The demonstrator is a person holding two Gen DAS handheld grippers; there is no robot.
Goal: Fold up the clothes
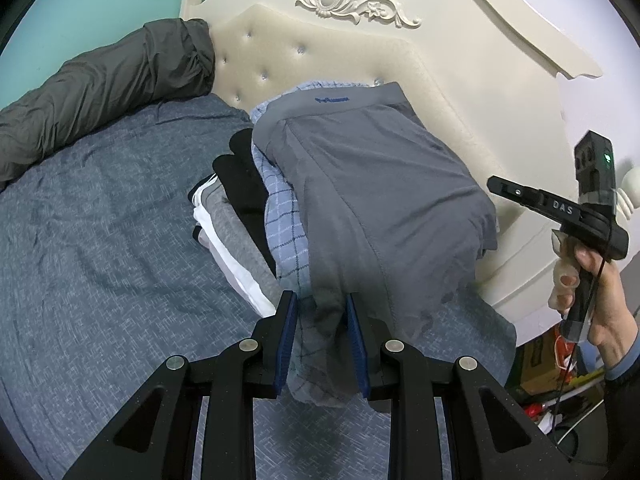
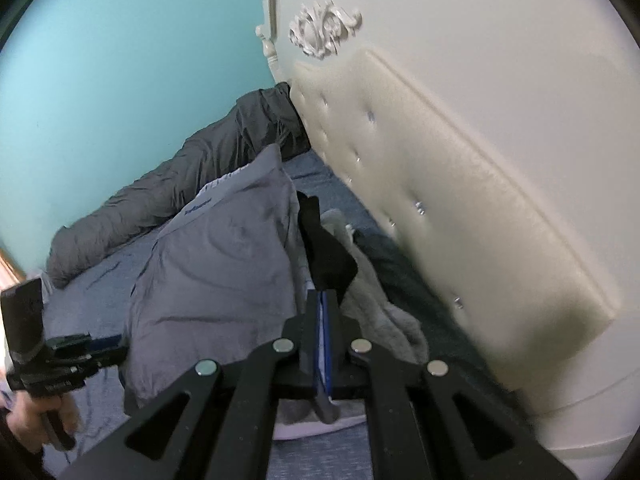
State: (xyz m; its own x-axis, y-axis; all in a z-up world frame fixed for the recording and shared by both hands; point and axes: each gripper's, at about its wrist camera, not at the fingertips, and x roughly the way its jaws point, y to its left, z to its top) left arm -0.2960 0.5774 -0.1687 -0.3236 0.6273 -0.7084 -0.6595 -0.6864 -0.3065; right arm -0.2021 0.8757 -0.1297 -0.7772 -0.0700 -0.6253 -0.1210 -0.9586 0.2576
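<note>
With left fingers (image 1: 322, 338) clamped on grey boxer briefs (image 1: 372, 184) beside headboard (image 1: 320, 56), and right fingers (image 2: 323, 300) shut, apparently empty, draw hem taut before folding.

black fingers (image 1: 286, 340), blue pads, blue cuff (image 1: 622, 364)

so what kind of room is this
Most likely a home bedroom: a cream tufted headboard with carved trim, a blue bedsheet, and a rolled grey duvet against the teal wall.
</note>
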